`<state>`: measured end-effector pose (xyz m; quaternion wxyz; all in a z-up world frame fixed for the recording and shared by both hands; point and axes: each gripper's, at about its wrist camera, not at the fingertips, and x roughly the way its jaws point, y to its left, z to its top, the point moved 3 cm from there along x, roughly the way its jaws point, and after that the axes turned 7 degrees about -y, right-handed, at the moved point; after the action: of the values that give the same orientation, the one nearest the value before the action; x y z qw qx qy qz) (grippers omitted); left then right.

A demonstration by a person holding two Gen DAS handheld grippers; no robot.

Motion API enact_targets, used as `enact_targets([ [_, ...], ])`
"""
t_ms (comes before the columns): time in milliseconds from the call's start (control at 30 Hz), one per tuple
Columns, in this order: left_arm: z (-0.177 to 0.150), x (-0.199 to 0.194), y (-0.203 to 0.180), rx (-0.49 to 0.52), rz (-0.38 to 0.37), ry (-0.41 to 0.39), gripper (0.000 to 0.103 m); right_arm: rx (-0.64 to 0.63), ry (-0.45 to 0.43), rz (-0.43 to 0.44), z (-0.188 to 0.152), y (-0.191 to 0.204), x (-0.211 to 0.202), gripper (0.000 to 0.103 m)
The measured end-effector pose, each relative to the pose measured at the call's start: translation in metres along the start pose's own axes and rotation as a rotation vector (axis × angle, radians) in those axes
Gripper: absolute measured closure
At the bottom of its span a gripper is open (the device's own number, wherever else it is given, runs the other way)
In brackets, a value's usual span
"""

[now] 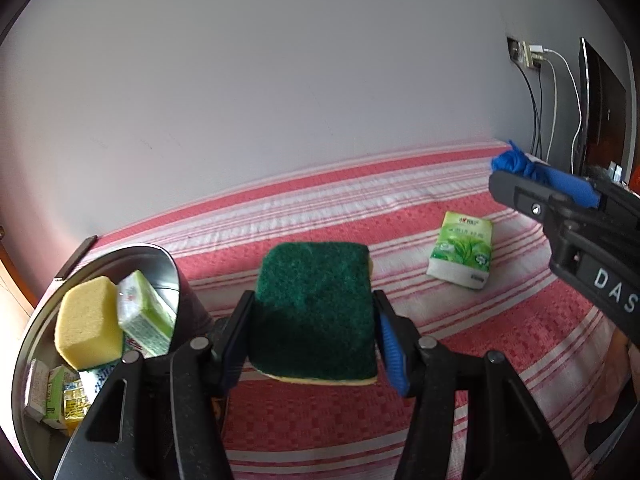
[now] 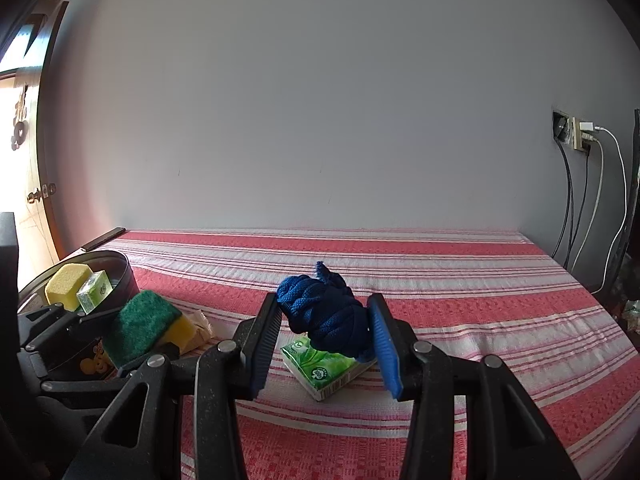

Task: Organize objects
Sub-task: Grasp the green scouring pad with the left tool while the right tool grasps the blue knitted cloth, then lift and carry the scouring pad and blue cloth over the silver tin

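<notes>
My left gripper [image 1: 314,316] is shut on a green-and-yellow scrub sponge [image 1: 316,308], held above the striped bedspread just right of a round metal tin [image 1: 168,268]. The tin holds a yellow sponge [image 1: 88,320], a green tissue pack [image 1: 146,316] and small boxes. My right gripper [image 2: 324,320] is shut on a bundle of blue cord [image 2: 324,316], held over a green tissue pack [image 2: 320,368] that lies on the bed; this pack also shows in the left wrist view [image 1: 462,250]. The left gripper with its sponge [image 2: 140,328] shows at the left of the right wrist view.
The red-and-white striped bedspread [image 2: 440,280] runs to a grey wall. A wall socket with plugged cables [image 2: 580,136] and a dark screen edge are at the right. A door with a knob [image 2: 38,196] is at the left.
</notes>
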<state>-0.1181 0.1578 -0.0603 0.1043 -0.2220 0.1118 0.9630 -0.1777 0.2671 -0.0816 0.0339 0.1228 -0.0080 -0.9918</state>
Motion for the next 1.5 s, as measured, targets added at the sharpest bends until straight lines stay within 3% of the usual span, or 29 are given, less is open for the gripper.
enact_targets([
  [1500, 0.003, -0.041, 0.028, -0.138, 0.093, -0.212, 0.046, -0.032, -0.1, -0.017, 0.005, 0.001, -0.018, 0.056],
])
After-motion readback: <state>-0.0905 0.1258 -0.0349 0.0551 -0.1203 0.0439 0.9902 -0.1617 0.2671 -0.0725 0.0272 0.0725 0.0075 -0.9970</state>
